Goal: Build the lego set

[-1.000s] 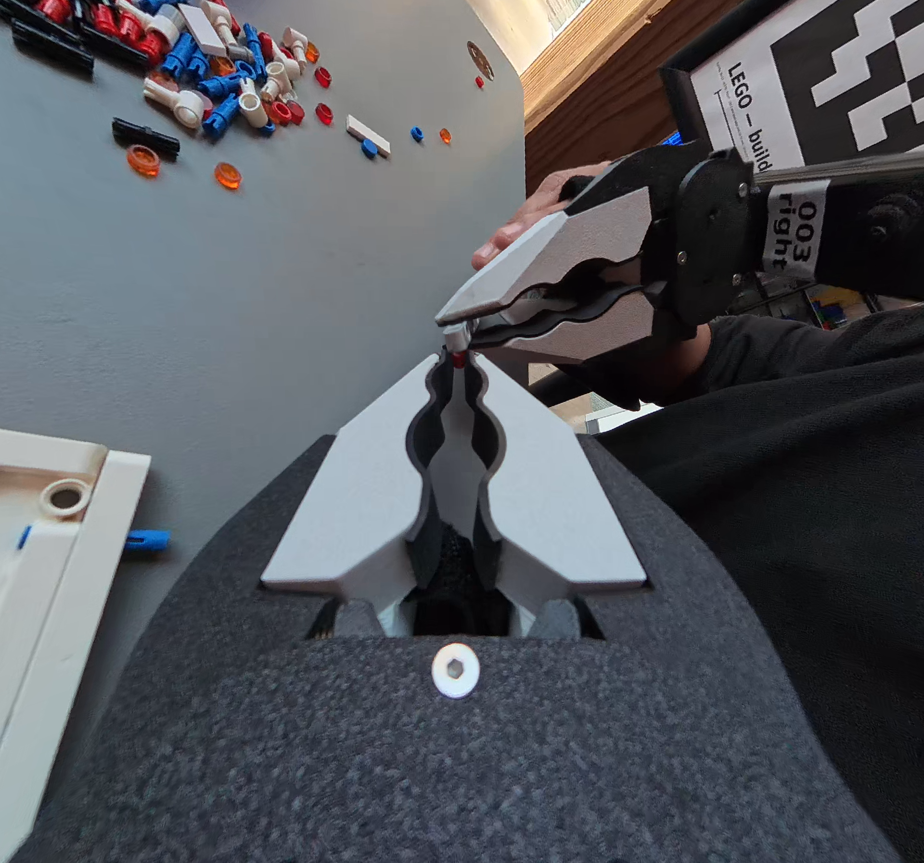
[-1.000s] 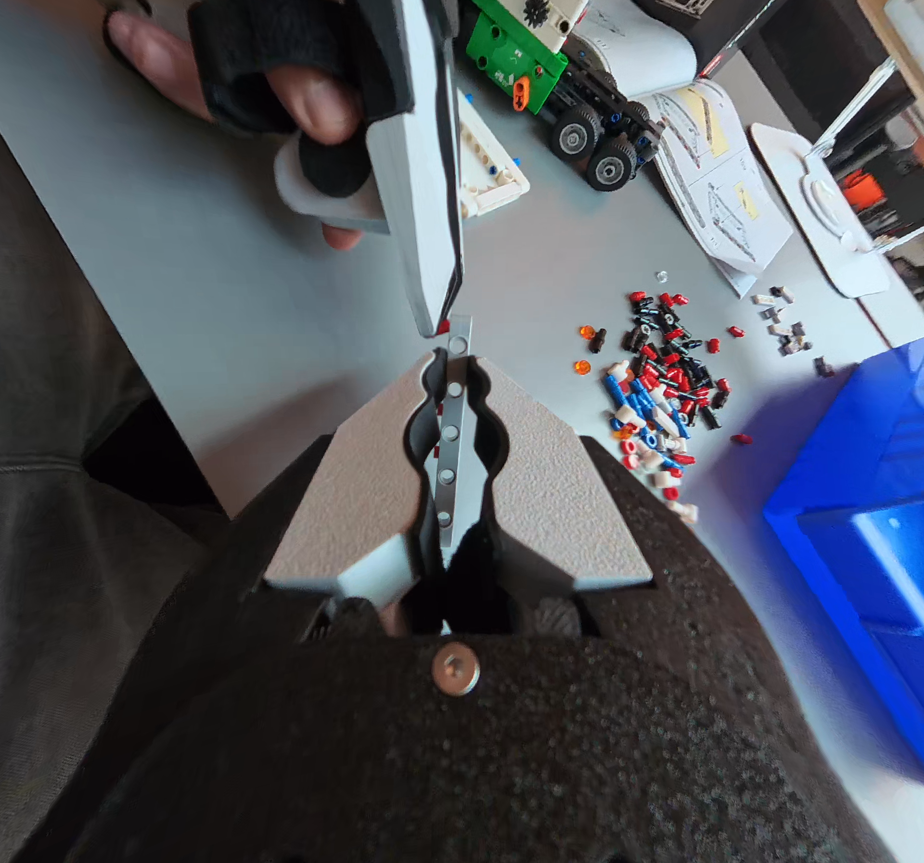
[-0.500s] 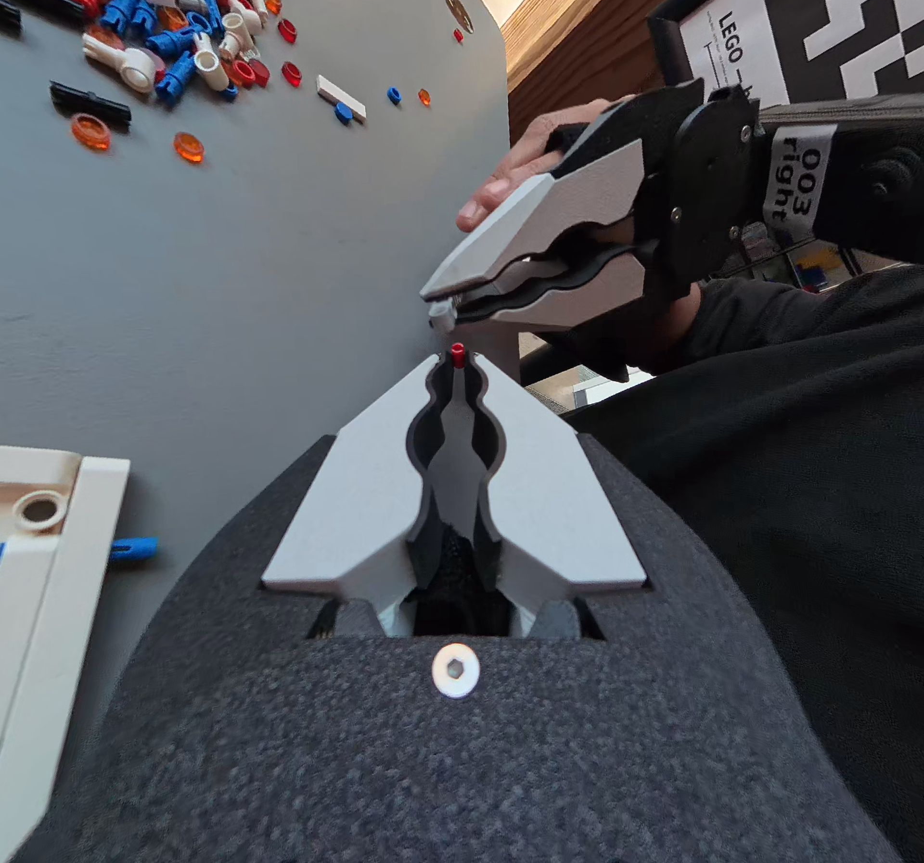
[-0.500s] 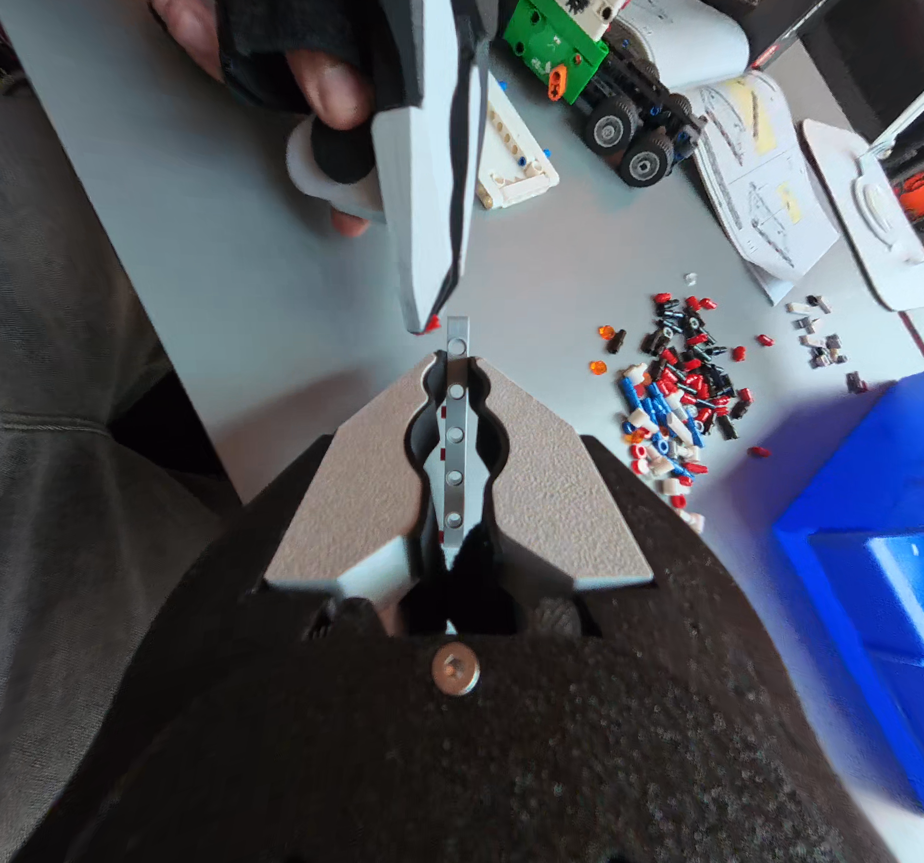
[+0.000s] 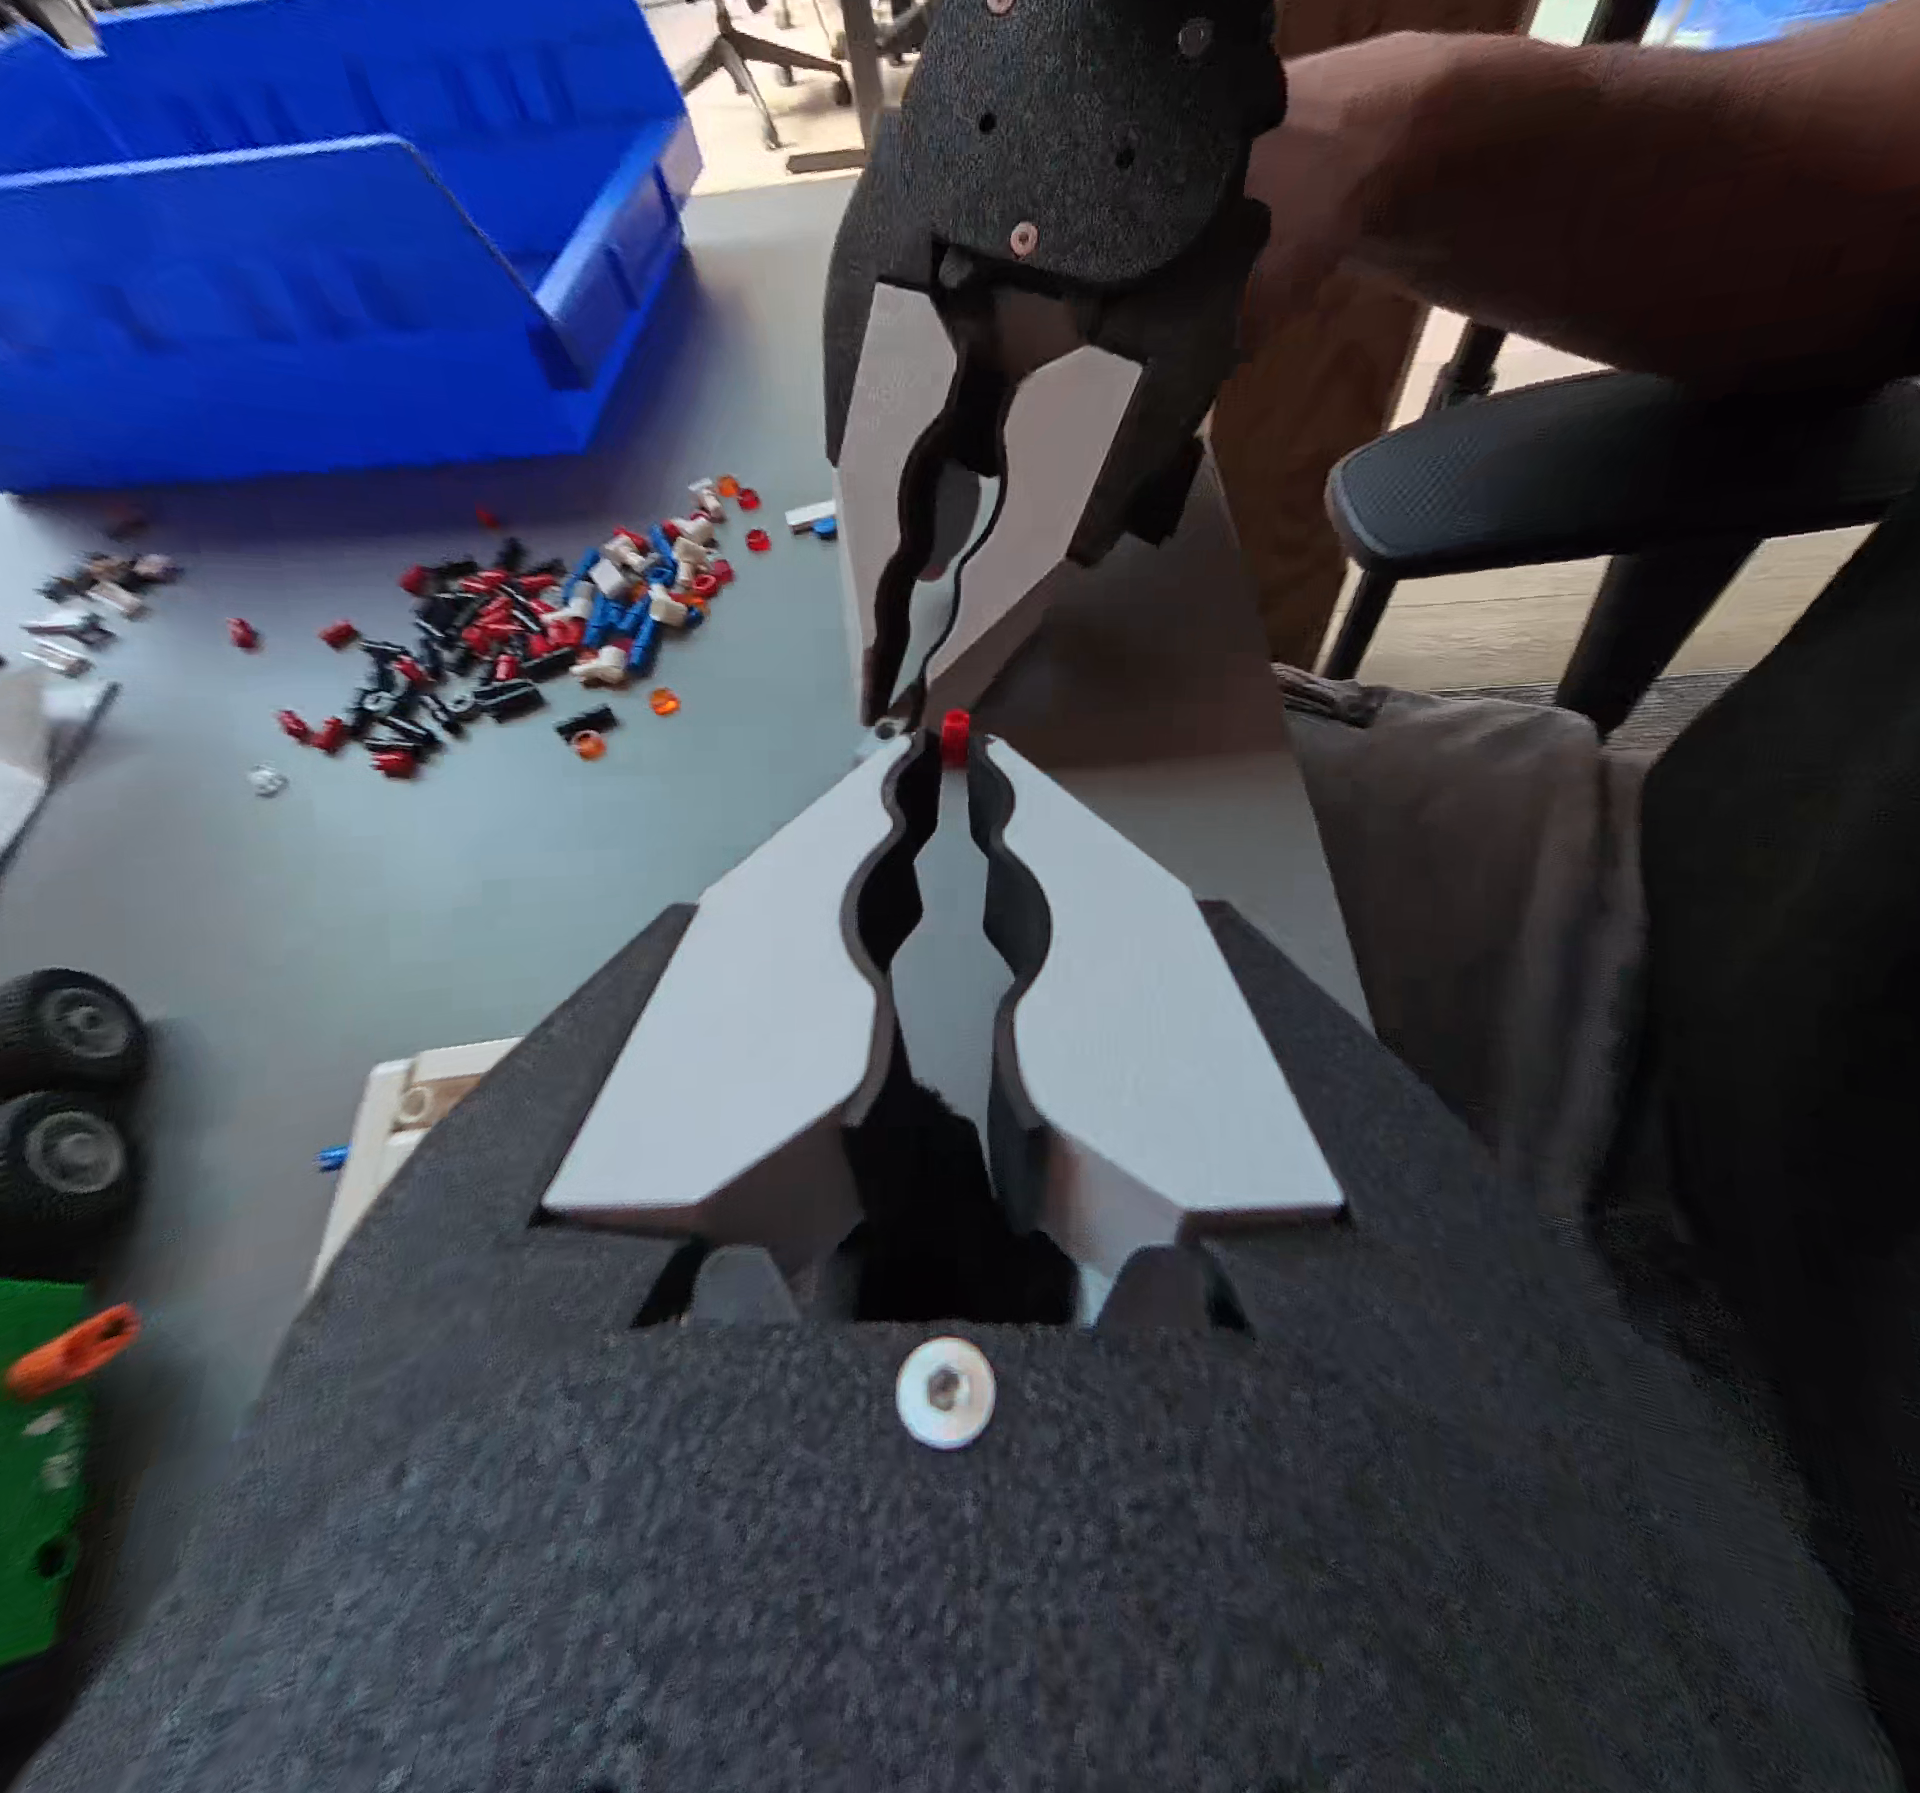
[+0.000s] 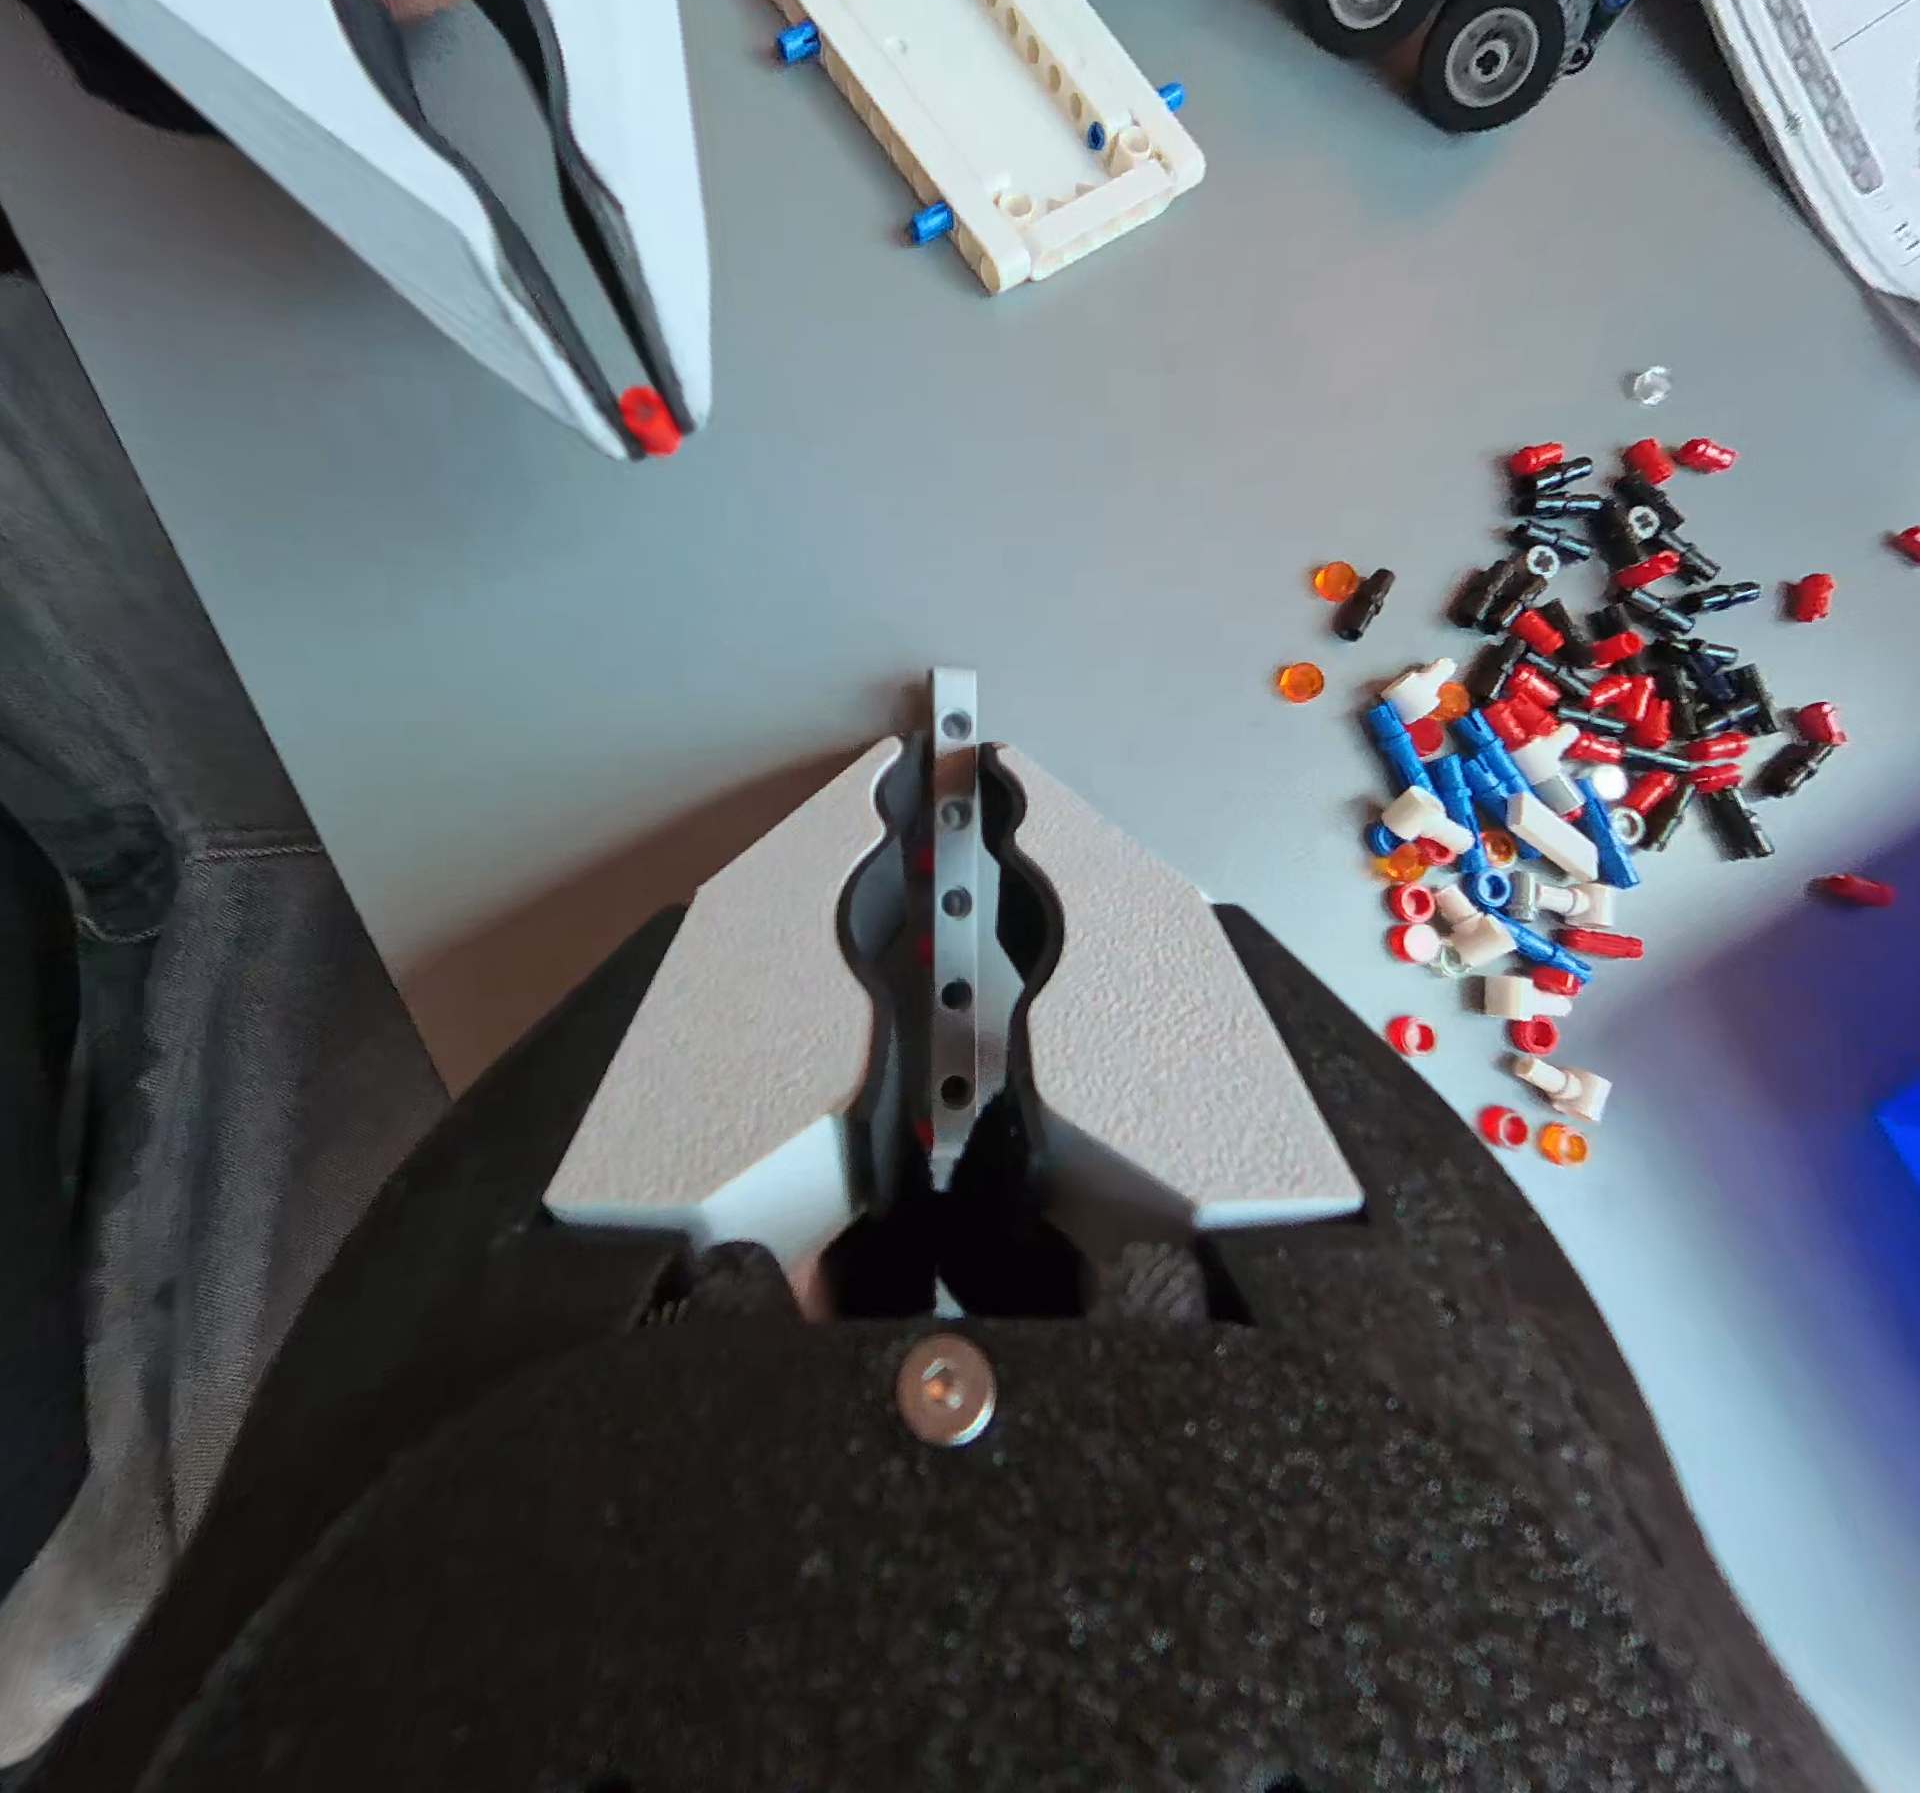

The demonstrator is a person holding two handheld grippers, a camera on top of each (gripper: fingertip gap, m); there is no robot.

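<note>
My left gripper (image 5: 951,751) is shut on a small red pin (image 5: 954,733) that sticks out of its tips. My right gripper (image 6: 951,751) is shut on a long grey beam with holes (image 6: 954,912), whose end pokes past the tips. In the right wrist view the left gripper (image 6: 652,434) hangs at the upper left with the red pin (image 6: 644,415), apart from the beam. In the left wrist view the right gripper (image 5: 896,704) points down, its tips just left of the pin.
A pile of small red, black, blue and white pieces (image 6: 1558,756) lies on the grey table (image 6: 935,517). A white frame with blue pins (image 6: 987,81), a truck model's wheels (image 6: 1455,8), a booklet (image 6: 1818,60), a blue bin (image 5: 312,216) and a chair (image 5: 1610,465) are around.
The two grippers have drawn apart: the red pin was at the beam's end hole and now sits away to its left. Both grippers have swung round over the table, still shut.
</note>
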